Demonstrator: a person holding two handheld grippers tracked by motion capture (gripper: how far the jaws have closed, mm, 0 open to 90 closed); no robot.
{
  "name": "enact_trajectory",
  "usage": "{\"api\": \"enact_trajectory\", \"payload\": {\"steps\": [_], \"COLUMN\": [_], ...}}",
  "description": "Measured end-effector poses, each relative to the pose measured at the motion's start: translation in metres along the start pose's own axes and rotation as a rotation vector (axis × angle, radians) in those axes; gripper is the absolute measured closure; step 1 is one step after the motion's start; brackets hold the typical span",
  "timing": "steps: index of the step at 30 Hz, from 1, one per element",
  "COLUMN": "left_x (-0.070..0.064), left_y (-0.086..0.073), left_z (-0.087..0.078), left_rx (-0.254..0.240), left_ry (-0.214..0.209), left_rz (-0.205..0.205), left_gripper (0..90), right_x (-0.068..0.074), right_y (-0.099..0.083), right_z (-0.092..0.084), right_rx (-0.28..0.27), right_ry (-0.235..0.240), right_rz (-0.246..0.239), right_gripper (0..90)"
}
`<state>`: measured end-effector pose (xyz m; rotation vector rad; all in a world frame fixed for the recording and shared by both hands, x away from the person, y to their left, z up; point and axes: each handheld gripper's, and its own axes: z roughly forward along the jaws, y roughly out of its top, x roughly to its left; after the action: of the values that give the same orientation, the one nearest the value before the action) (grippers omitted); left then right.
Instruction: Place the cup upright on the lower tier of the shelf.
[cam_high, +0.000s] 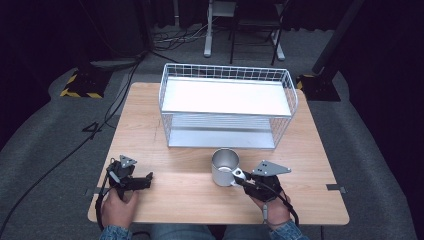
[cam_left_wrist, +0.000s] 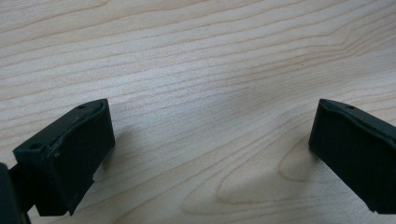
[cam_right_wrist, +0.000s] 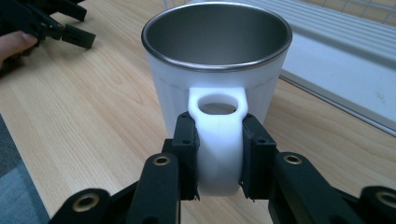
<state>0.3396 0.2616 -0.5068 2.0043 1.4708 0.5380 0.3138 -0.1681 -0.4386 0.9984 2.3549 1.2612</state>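
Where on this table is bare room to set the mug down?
Bare wood lies between the left gripper and the mug, and left of the wire rack. It is tighter between mug and rack; the right gripper holds the handle.

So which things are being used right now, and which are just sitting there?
In use:
- mug, upright on the table
- its handle, clamped between the jaws of the right gripper

Just there:
- wire basket, standing behind the mug
- left gripper, jaws open over bare wood
- chair legs and cables on the floor
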Motion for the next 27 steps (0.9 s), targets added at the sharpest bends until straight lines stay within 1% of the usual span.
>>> {"api": "enact_trajectory", "payload": {"steps": [7,15,20,21,22,23,25,27], "left_x": [0.000,0.000,0.000,0.000,0.000,0.000,0.000,0.000], "left_y": [0.000,0.000,0.000,0.000,0.000,0.000,0.000,0.000], "left_z": [0.000,0.000,0.000,0.000,0.000,0.000,0.000,0.000], "left_rx": [0.000,0.000,-0.001,-0.001,0.000,-0.001,-0.001,0.000], "left_ry": [0.000,0.000,-0.002,-0.002,-0.001,-0.002,-0.002,0.000], "left_rz": [-0.001,-0.001,-0.007,-0.007,-0.003,-0.007,-0.007,0.000], "left_gripper": [0.5,0.5,0.5,0.5,0.5,0.5,0.5,0.5], "right_x": [-0.002,-0.010,-0.017,-0.017,-0.021,-0.024,-0.026,-0.033], "right_y": [0.010,0.026,0.037,0.037,0.041,0.043,0.045,0.051], "right_z": [-0.003,-0.004,-0.002,-0.002,0.000,0.001,0.002,0.005], "right_rx": [-0.023,-0.054,-0.069,-0.069,-0.075,-0.079,-0.084,-0.095], "right_ry": [0.002,-0.026,-0.046,-0.046,-0.051,-0.052,-0.057,-0.077], "right_rz": [0.006,0.038,0.058,0.058,0.072,0.080,0.087,0.096], "right_gripper": [71.6,71.6,71.6,71.6,71.6,71.5,71.6,71.6]}}
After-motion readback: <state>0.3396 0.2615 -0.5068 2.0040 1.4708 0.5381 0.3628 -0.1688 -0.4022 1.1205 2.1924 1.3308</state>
